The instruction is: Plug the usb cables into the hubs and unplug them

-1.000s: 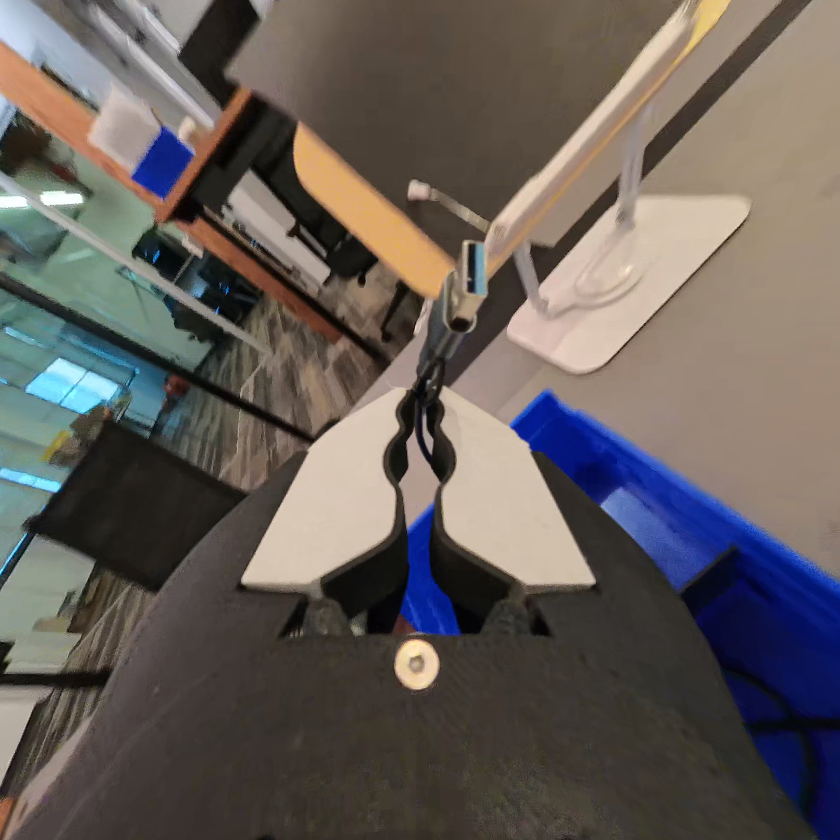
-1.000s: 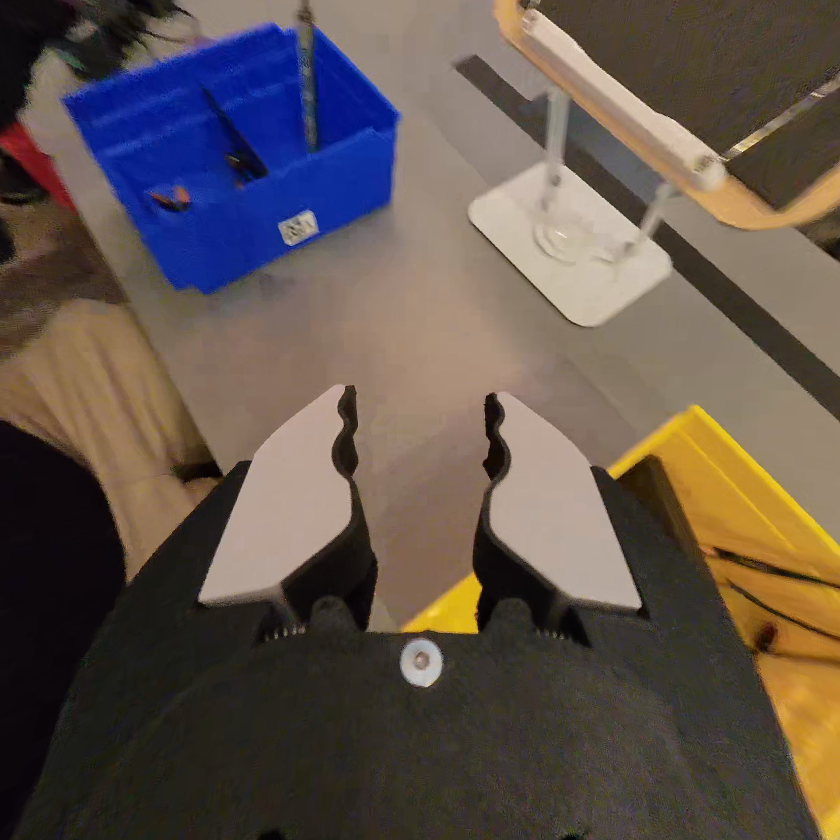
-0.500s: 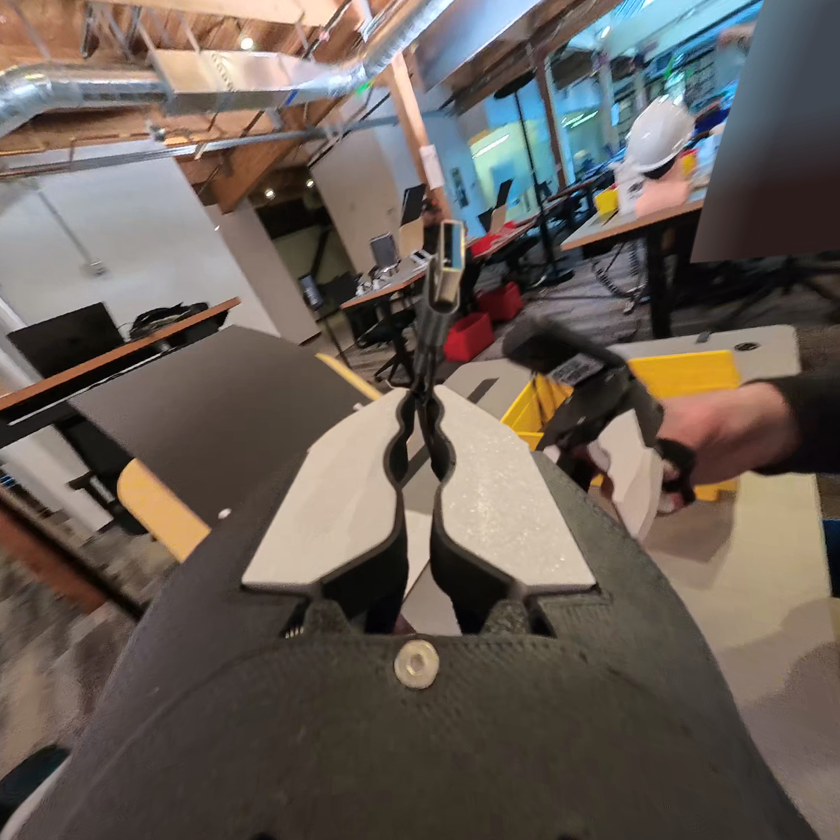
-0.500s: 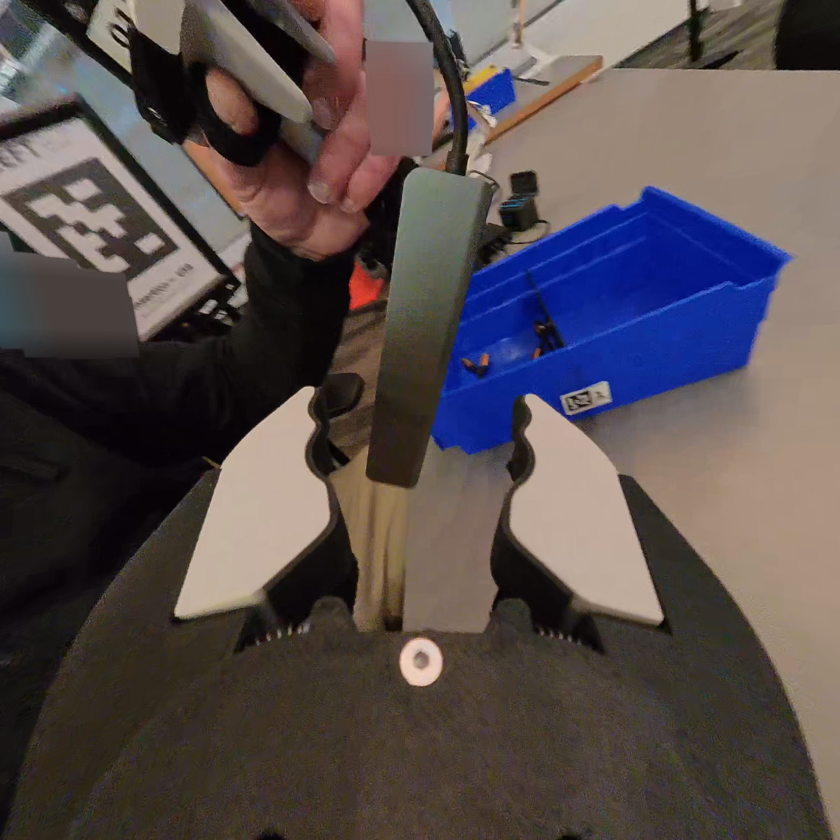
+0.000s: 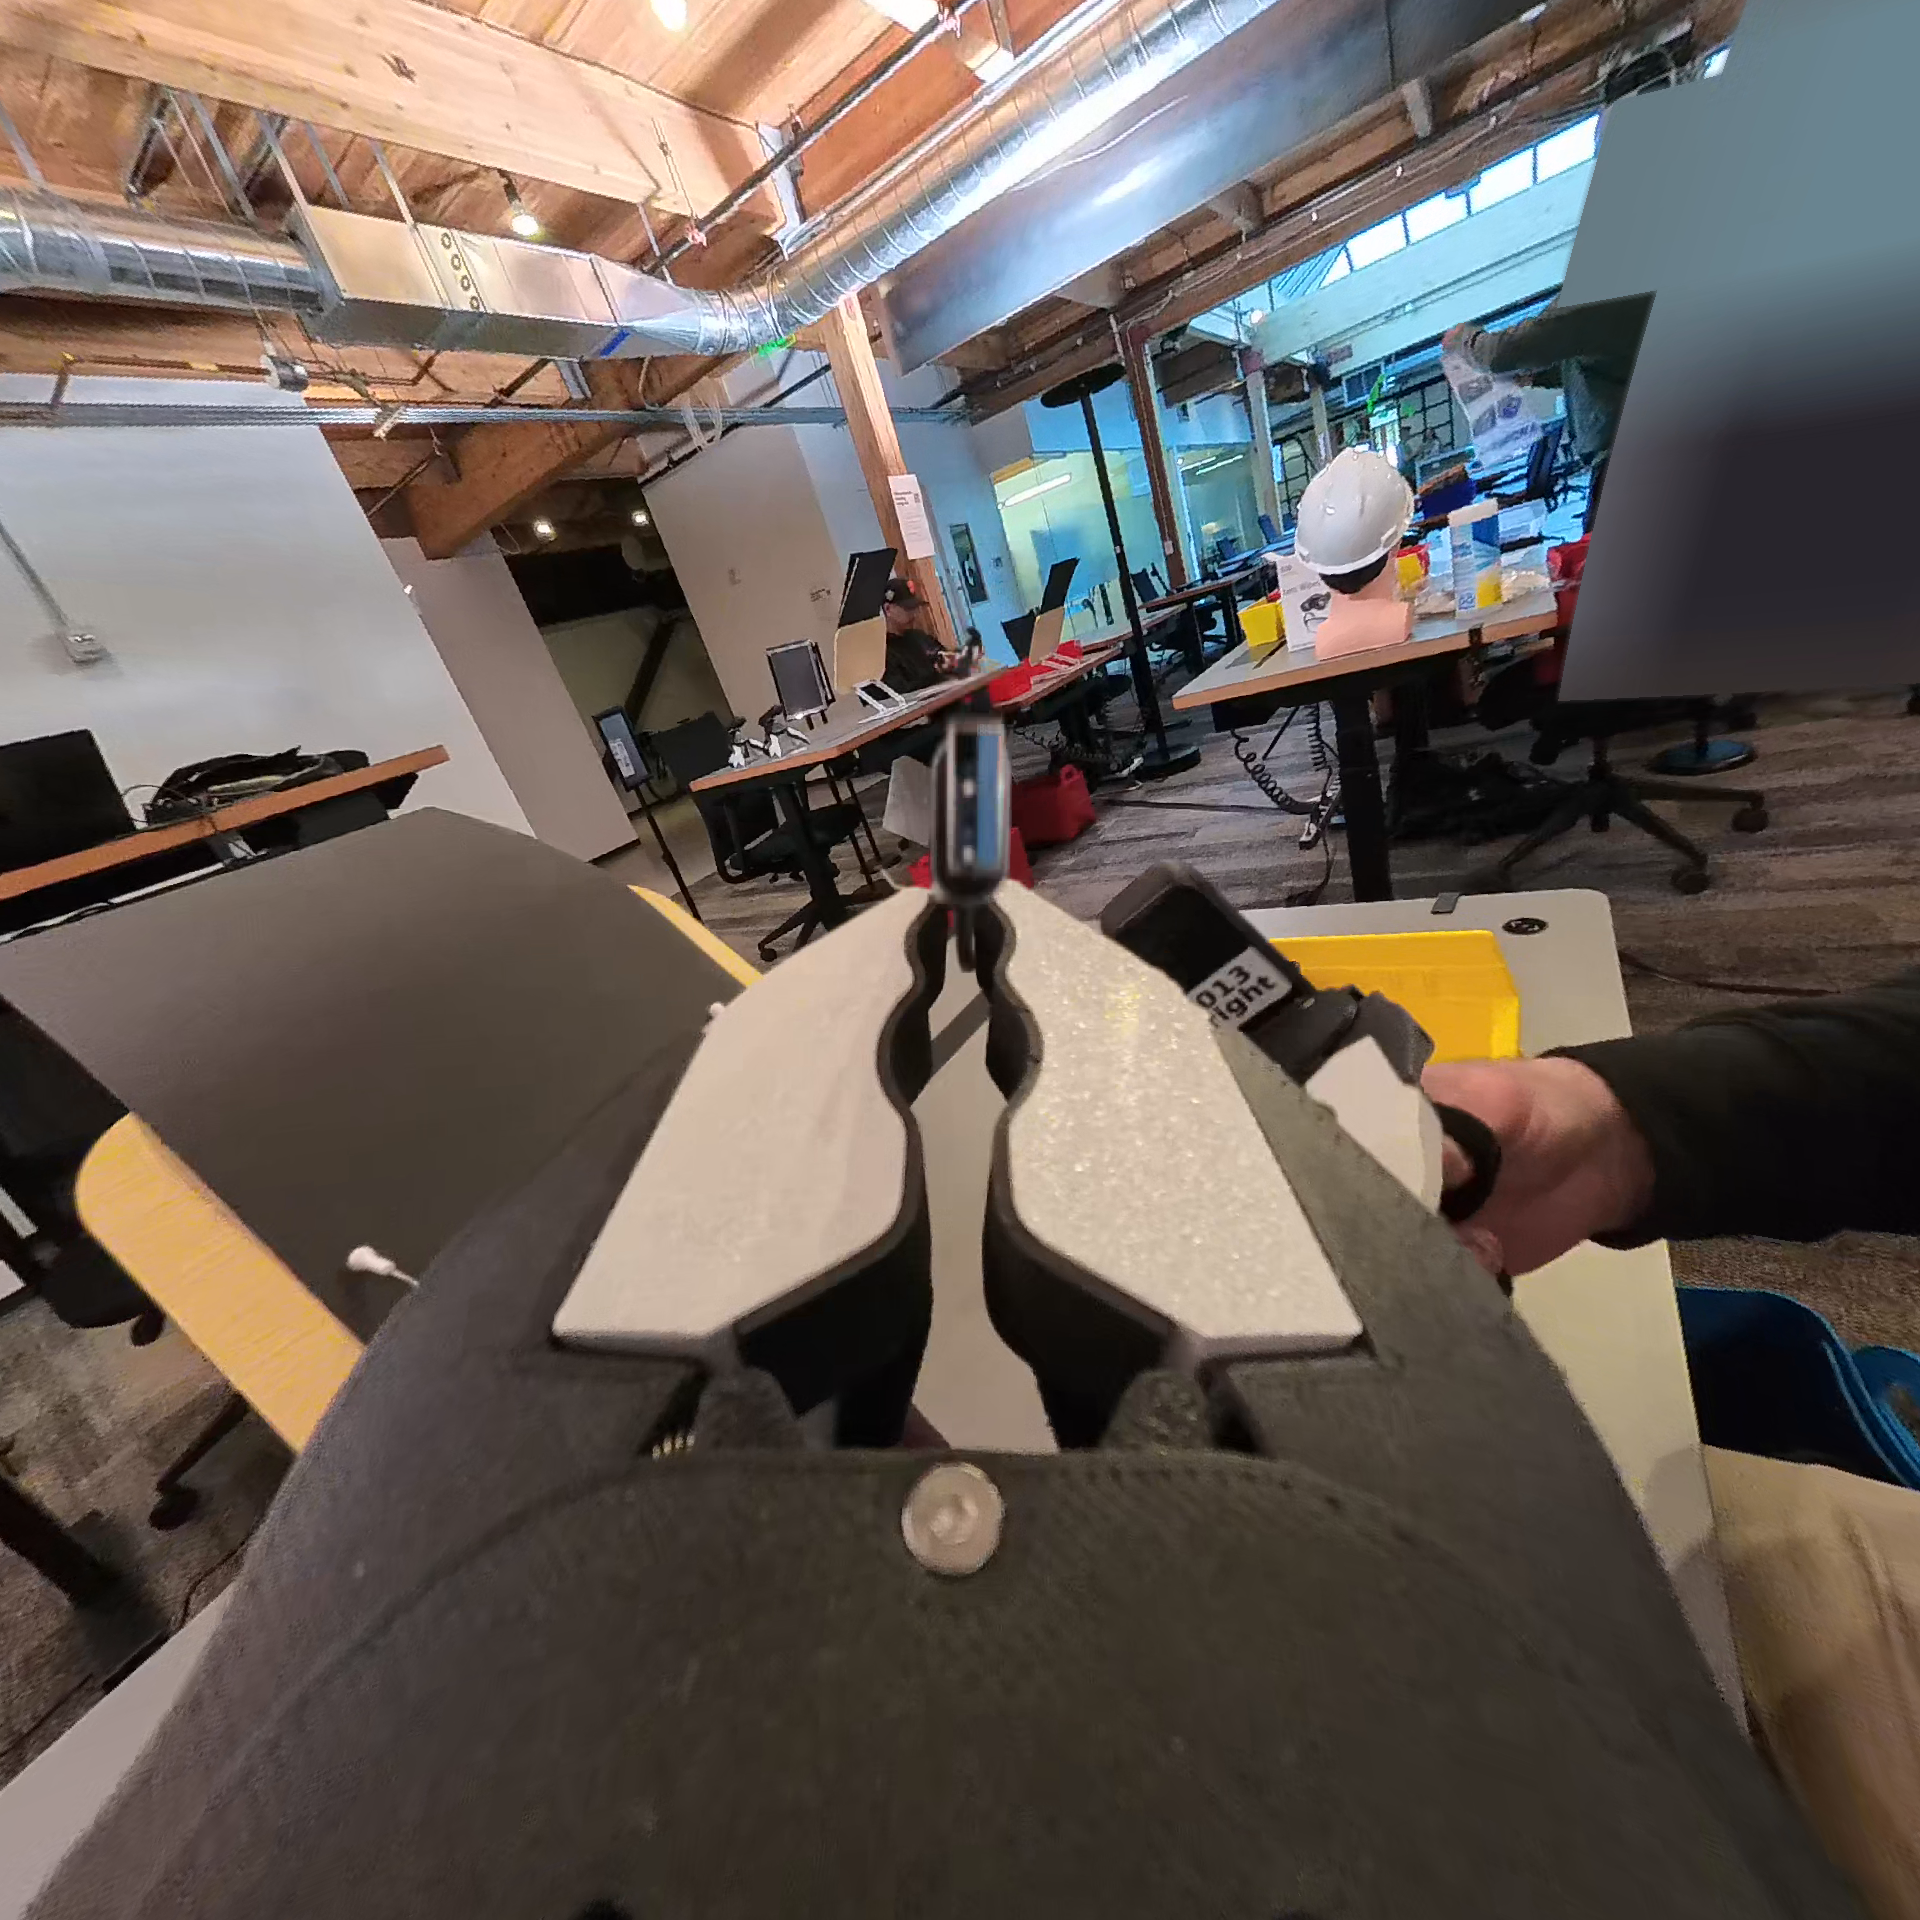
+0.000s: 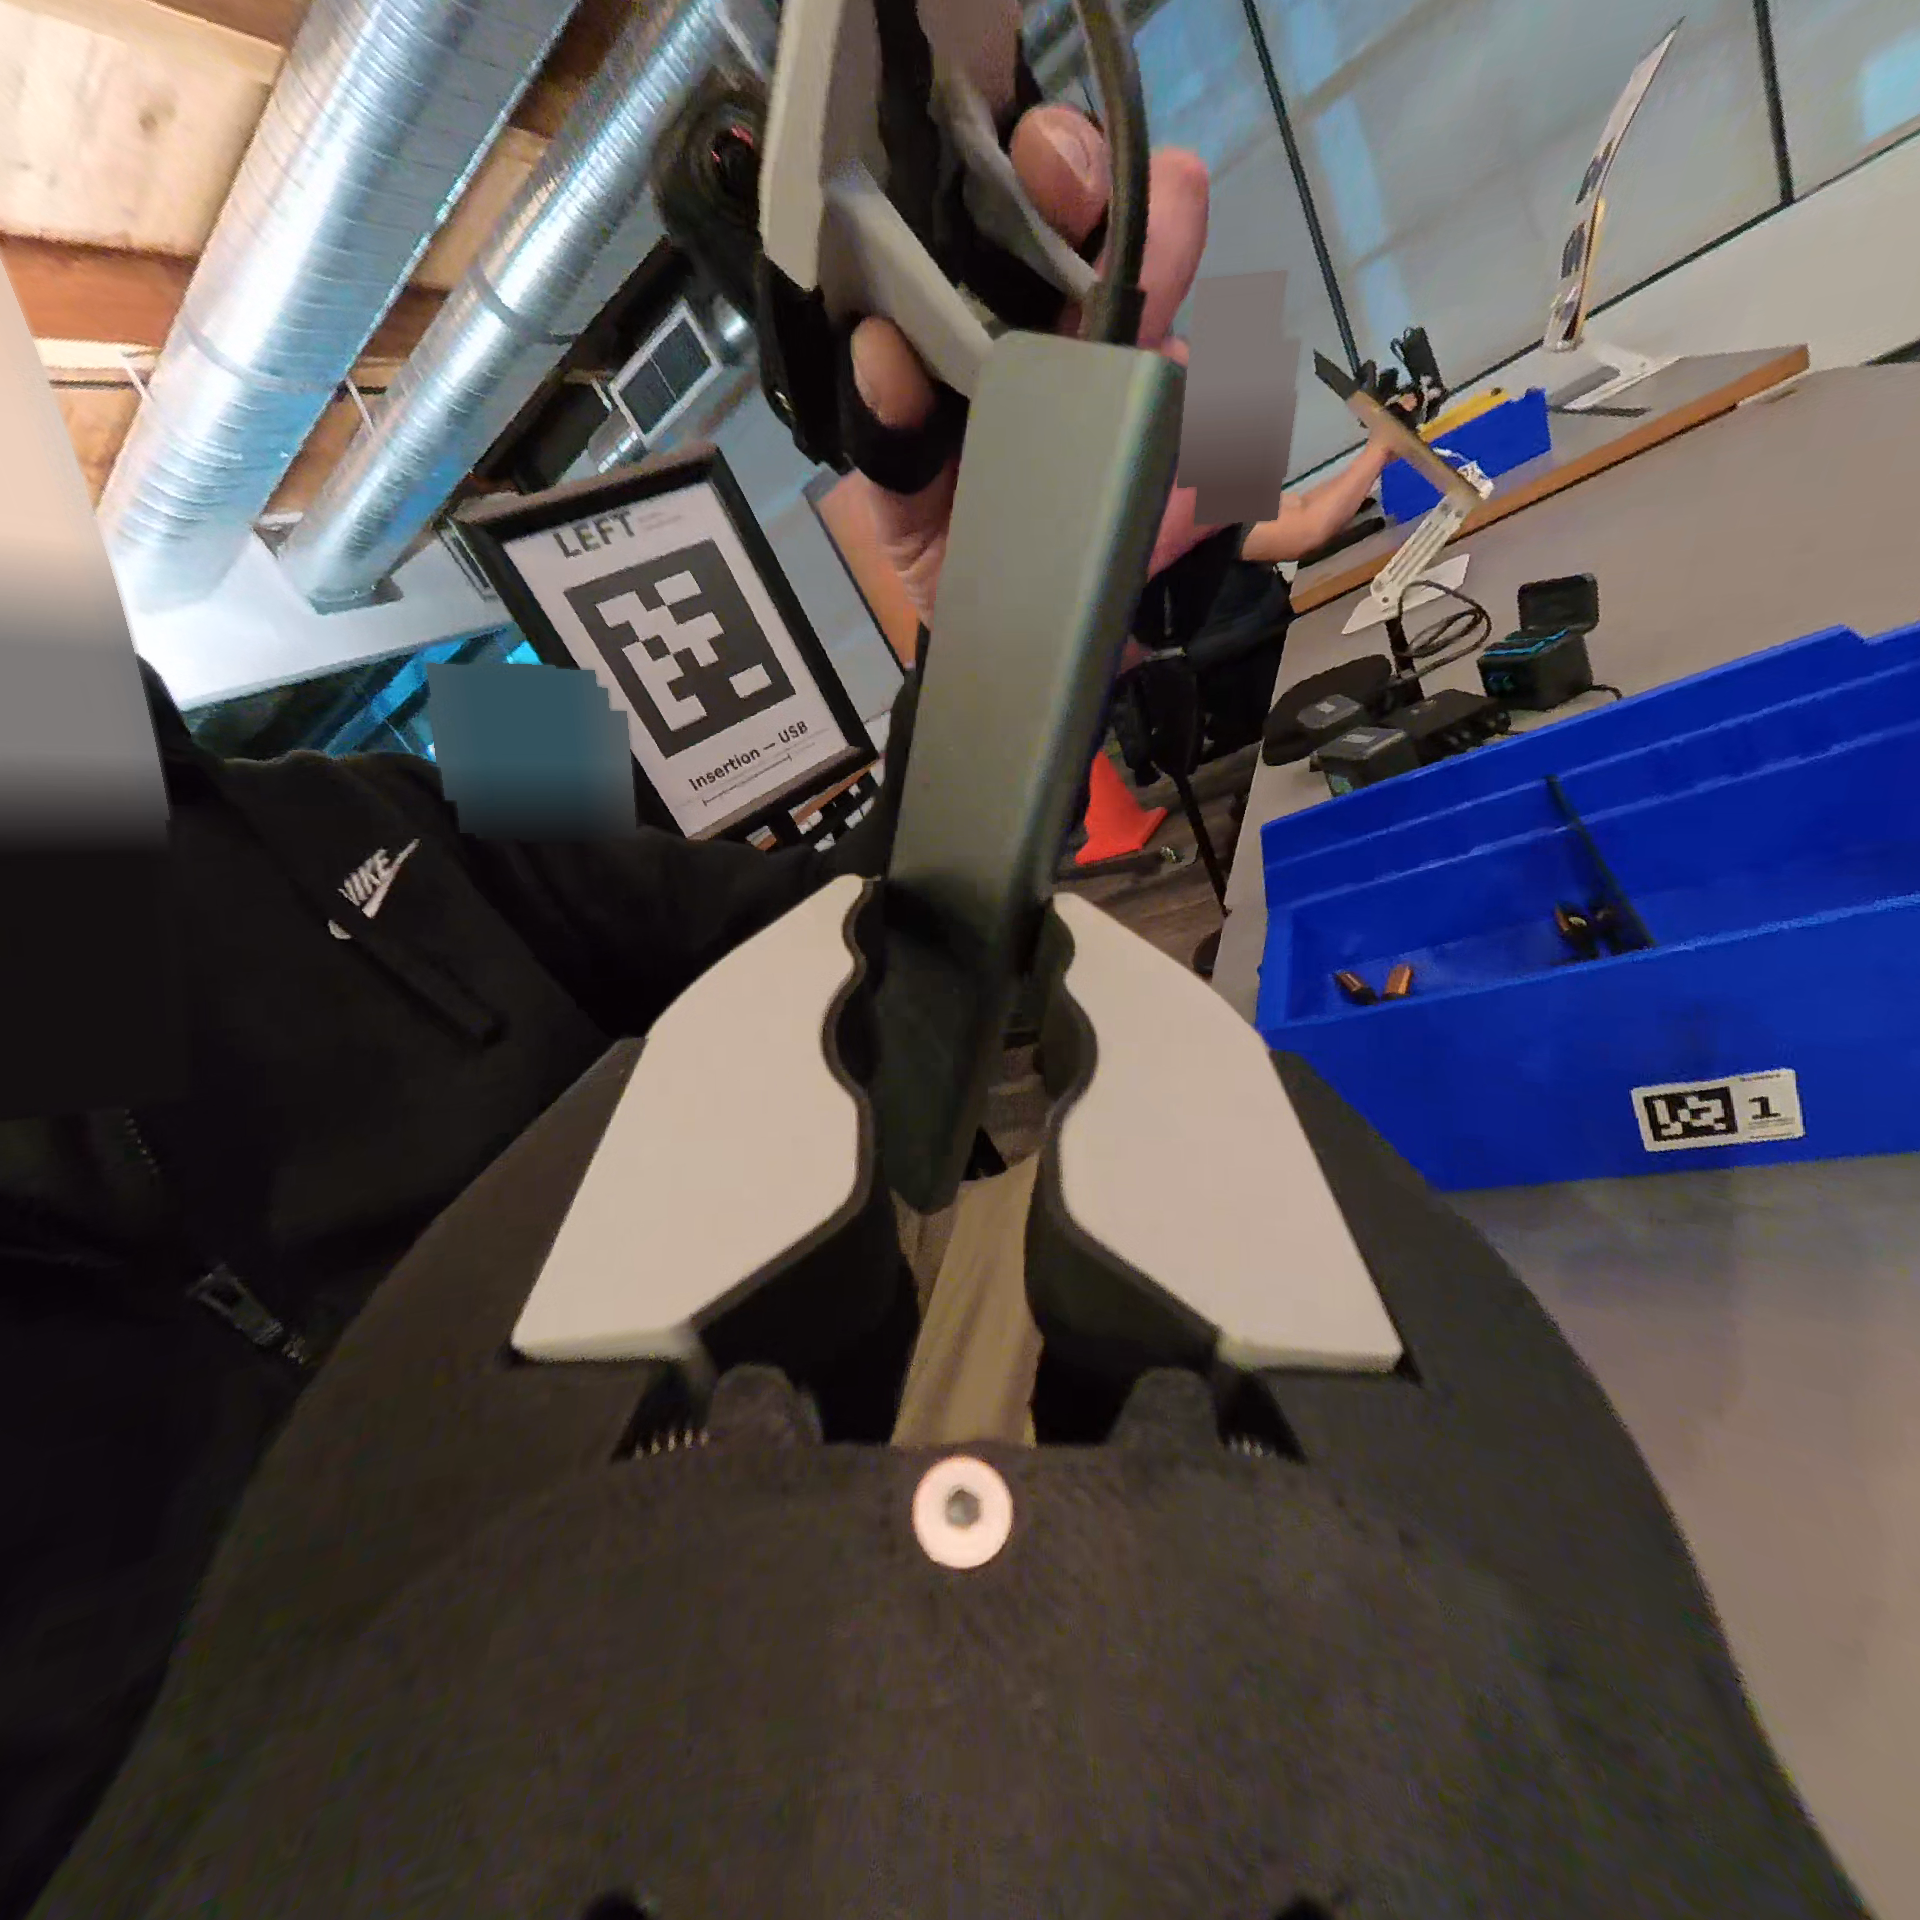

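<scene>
My left gripper (image 5: 966, 935) is shut on a thin black USB cable just below its silver plug (image 5: 968, 810), which stands upright past the fingertips with its blue tongue showing. My right gripper (image 6: 961, 914) is shut on the lower end of a long dark grey hub (image 6: 1029, 675), which stands tilted between the fingers. A black cable (image 6: 1122, 208) leaves the hub's top end. The left gripper shows above it in the right wrist view (image 6: 862, 208), held by a hand. The right gripper shows in the left wrist view (image 5: 1278, 997), just right of my fingers.
A blue bin (image 6: 1558, 1039) with small parts stands on the grey table (image 6: 1662, 1351) at the right. A yellow bin (image 5: 1392, 977) sits at the table's far end. A black board with a wooden edge (image 5: 312, 987) is on the left. A person's dark sleeve (image 6: 364, 987) is close. One gripper's finger ends stand about 15 cm off the other's.
Both grippers have swung up from the table to face each other. The right gripper, open a second ago, has closed on the hub. The left still holds the cable.
</scene>
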{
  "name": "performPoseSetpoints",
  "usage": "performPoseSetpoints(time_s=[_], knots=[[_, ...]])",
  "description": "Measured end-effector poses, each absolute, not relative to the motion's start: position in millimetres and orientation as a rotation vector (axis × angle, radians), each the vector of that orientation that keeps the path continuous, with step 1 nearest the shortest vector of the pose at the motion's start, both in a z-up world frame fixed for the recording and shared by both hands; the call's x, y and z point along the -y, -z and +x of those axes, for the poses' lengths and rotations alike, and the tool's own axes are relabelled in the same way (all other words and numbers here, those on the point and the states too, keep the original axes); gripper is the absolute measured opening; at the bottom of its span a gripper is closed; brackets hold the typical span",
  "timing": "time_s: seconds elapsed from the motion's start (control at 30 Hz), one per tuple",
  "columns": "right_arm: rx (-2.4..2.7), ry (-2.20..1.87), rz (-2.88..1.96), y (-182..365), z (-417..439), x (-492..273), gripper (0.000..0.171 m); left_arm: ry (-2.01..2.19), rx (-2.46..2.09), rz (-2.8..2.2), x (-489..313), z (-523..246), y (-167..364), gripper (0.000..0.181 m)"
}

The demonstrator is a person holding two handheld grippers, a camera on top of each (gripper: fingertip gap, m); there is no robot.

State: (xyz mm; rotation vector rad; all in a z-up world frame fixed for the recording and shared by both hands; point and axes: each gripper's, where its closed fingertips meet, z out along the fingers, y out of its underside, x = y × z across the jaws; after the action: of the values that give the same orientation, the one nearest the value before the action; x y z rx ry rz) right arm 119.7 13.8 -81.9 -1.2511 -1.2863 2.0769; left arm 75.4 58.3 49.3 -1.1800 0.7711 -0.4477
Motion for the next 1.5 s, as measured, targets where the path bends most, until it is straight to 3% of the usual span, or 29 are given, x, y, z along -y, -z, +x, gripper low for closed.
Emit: performPoseSetpoints(time_s=[0.27,0.93,1.3,1.5], knots=[[1.141,-2.197,-1.091,53,150,-23,0.016,0.456,-0.738,-1.208,-69,53,-36,0.006],[1.255,-2.155,-1.260,77,137,-16,0.011,0.383,-0.843,-1.258,-69,59,-17,0.005],[1.128,-2.133,-1.261,76,151,-37,0.010,0.181,-0.925,-1.492,-83,23,21,0.025],[1.068,-2.106,-1.271,79,163,-52,0.010,0.073,-0.911,-1.594,-83,-11,43,0.025]])
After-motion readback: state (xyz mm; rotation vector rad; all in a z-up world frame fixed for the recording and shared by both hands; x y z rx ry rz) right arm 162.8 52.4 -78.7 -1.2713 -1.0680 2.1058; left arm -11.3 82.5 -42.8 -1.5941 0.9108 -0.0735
